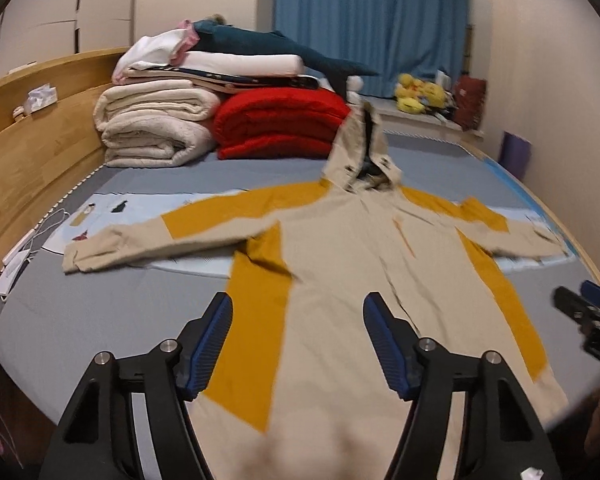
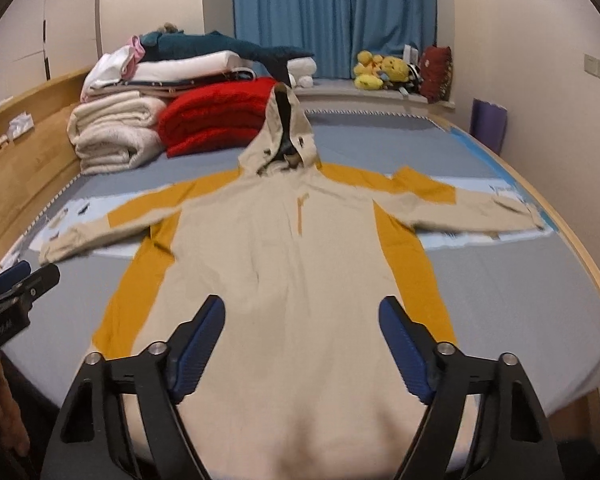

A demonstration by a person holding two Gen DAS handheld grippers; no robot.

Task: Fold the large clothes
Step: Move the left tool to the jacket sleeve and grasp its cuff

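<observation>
A large beige and mustard-yellow hooded jacket (image 1: 339, 264) lies flat on the grey bed (image 1: 100, 312), front up, both sleeves spread out sideways and the hood pointing away. It also shows in the right wrist view (image 2: 284, 248). My left gripper (image 1: 298, 340) is open and empty, held above the jacket's lower left part. My right gripper (image 2: 301, 344) is open and empty, held above the jacket's lower middle. The right gripper shows at the right edge of the left wrist view (image 1: 587, 316); the left one shows at the left edge of the right wrist view (image 2: 16, 284).
Folded cream blankets (image 1: 156, 128), a red blanket (image 1: 280, 124) and a pile of bedding with a dark teal plush (image 1: 268, 46) stand at the bed's far left. A wooden headboard (image 1: 32, 160) runs along the left. Yellow plush toys (image 1: 415, 94) sit on the window ledge under blue curtains (image 1: 371, 12).
</observation>
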